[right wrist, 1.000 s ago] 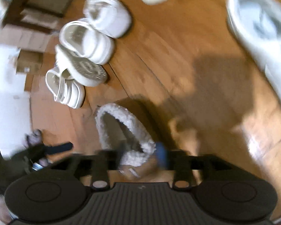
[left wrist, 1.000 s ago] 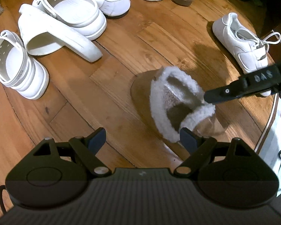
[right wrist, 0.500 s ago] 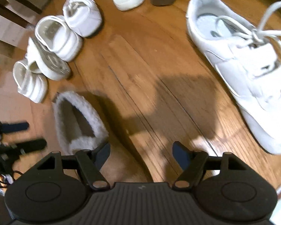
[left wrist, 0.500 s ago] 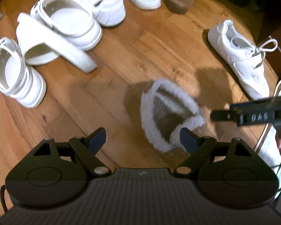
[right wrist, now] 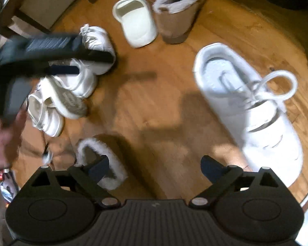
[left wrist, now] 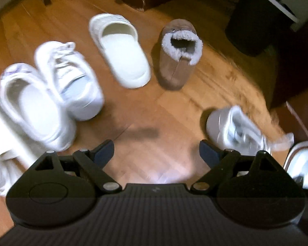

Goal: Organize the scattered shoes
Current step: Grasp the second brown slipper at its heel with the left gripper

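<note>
The right gripper (right wrist: 155, 164) is opening wide with nothing between its jaws, having let go of the fleece-lined slipper (right wrist: 104, 164), now lying at seven o'clock on the floor (right wrist: 154, 102). Its mate (left wrist: 178, 55) is standing at twelve beside a white slide (left wrist: 121, 53). The left gripper (left wrist: 157, 149), also opening and empty, is swinging away toward the white sneakers (left wrist: 69, 82), likely next.

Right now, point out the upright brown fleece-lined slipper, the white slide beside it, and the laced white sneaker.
brown slipper (left wrist: 175, 69): left wrist view, on its suede side.
white slide (left wrist: 123, 55): left wrist view, on its footbed.
laced sneaker (right wrist: 262, 123): right wrist view, on its strapped upper.
</note>
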Demonstrator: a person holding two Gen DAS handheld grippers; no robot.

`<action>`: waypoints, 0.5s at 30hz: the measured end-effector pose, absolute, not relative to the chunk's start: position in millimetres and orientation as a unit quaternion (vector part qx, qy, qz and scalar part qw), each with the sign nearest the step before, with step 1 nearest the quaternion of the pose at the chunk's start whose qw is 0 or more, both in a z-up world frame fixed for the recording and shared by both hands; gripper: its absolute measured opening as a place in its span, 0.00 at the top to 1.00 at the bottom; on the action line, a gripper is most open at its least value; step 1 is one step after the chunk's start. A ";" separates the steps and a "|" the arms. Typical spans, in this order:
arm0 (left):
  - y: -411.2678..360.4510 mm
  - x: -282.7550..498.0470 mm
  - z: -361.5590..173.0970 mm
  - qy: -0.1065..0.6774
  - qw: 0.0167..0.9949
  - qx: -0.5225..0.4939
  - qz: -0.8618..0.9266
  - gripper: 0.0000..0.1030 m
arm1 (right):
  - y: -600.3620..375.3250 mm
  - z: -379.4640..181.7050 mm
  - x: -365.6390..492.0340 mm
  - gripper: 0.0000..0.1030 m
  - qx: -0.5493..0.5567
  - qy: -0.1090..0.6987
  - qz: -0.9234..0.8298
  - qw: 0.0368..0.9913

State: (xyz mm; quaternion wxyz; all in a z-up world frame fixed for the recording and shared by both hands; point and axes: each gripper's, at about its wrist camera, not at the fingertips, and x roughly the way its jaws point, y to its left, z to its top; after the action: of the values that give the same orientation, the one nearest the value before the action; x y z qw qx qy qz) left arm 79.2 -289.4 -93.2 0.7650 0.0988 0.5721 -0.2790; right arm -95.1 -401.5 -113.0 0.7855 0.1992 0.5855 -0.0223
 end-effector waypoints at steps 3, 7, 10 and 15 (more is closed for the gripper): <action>-321.2 96.8 -103.5 0.572 0.768 0.106 -0.268 0.12 | -406.8 -121.2 -96.6 0.18 0.185 0.582 -0.022 0.792; -350.5 117.5 -112.9 0.573 0.771 0.086 -0.264 0.12 | -419.9 -119.2 -89.5 0.31 0.236 0.518 0.007 0.822; -366.9 132.2 -123.4 0.572 0.774 0.084 -0.256 0.12 | -424.5 -108.4 -75.1 0.31 0.203 0.482 -0.005 0.853; -382.4 143.3 -126.5 0.517 0.811 0.123 -0.247 0.12 | -453.5 -90.8 -47.2 0.31 0.194 0.417 -0.037 0.887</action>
State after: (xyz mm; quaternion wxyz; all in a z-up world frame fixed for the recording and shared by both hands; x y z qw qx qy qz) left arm 143.3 -382.4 -126.5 0.8106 0.1226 0.5166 -0.2469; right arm -47.2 -453.5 -90.8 0.8871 0.1941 0.4173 -0.0365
